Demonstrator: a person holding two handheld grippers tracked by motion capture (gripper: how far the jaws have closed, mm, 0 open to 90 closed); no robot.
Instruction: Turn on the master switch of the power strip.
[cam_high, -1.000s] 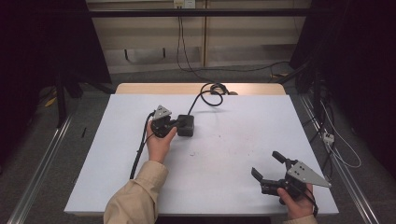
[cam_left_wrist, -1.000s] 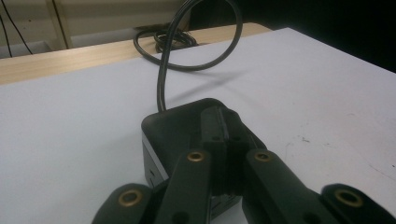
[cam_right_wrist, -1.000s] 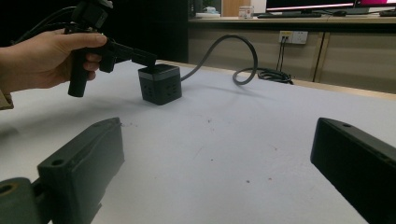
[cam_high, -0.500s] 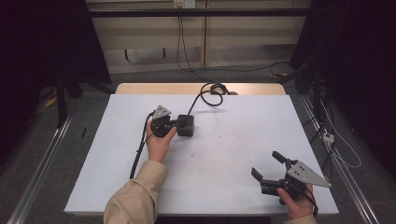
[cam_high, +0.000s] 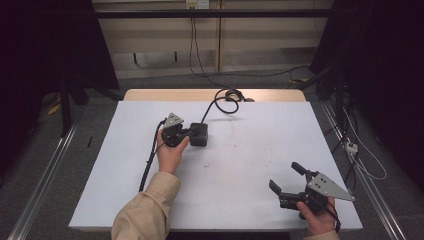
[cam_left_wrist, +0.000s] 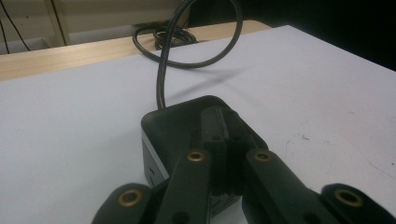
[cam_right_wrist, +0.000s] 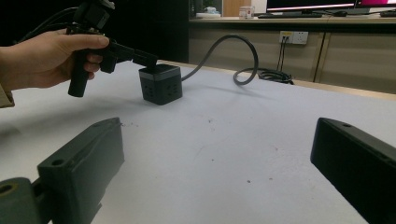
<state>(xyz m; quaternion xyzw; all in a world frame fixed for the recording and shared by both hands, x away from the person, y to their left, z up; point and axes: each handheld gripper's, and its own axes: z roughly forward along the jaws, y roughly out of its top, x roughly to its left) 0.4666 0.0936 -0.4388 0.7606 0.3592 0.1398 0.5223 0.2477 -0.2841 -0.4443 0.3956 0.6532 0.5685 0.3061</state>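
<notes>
your left gripper (cam_high: 186, 133), jaws closed together, tips resting on top of the black cube power block (cam_high: 199, 134), frame centre-left. your right gripper (cam_high: 287, 177) sits lower right, jaws wide open.

The left hand (cam_high: 170, 152) is reaching forward over the table's middle-left, its beige sleeve (cam_high: 145, 210) coming in from the near edge, holding the left gripper (cam_high: 187, 134) with jaws pressed together. The right hand (cam_high: 316, 219) is resting at the near right corner, holding the right gripper (cam_high: 286, 177) with jaws spread wide.
</notes>
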